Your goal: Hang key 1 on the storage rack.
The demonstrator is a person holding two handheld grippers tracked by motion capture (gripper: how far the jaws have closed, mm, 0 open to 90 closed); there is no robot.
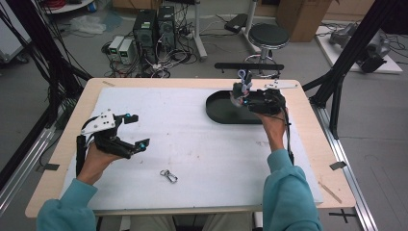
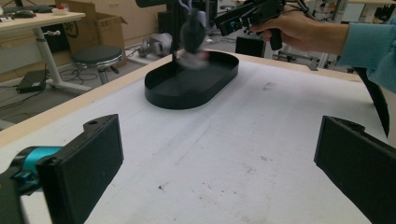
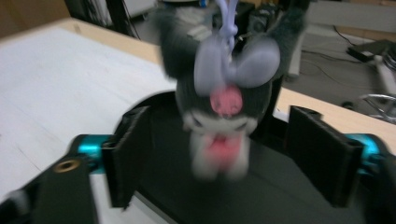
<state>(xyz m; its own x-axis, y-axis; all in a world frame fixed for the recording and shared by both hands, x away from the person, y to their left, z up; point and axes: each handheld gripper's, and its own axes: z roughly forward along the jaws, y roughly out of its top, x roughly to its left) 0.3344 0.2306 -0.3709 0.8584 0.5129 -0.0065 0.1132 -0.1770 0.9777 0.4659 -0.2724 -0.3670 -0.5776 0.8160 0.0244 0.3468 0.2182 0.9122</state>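
Right tool [image 1: 240, 94] held over the near wall of the black oval tray [image 1: 219, 115], jaws spread wide. In the right gripper view both pads stand clear of the plush toy [image 3: 219, 112] between them, a visible gap on each side, so no grip on it. Toy is blurred in that view; it sits above the tray floor, and whether it rests on anything cannot be told. Toy's look: small, dark grey fur, pale lilac ear-flaps or bow across the head, pink patch at the middle of the face, white muzzle and lower body with a pink spot, a lilac loop rising from the top of its head. From the left gripper view the toy [image 2: 192, 35] hangs as a dark blurred shape just below the right tool's tip, above the tray's far end. Left tool [image 1: 130, 132] hovers well apart from the tray, above the white mat [image 1: 192, 144] on the table [image 1: 308, 144], jaws wide, nothing between the pads. A small metal clasp [image 1: 168, 176] lies on the mat near the left tool, toward the person's side, untouched.
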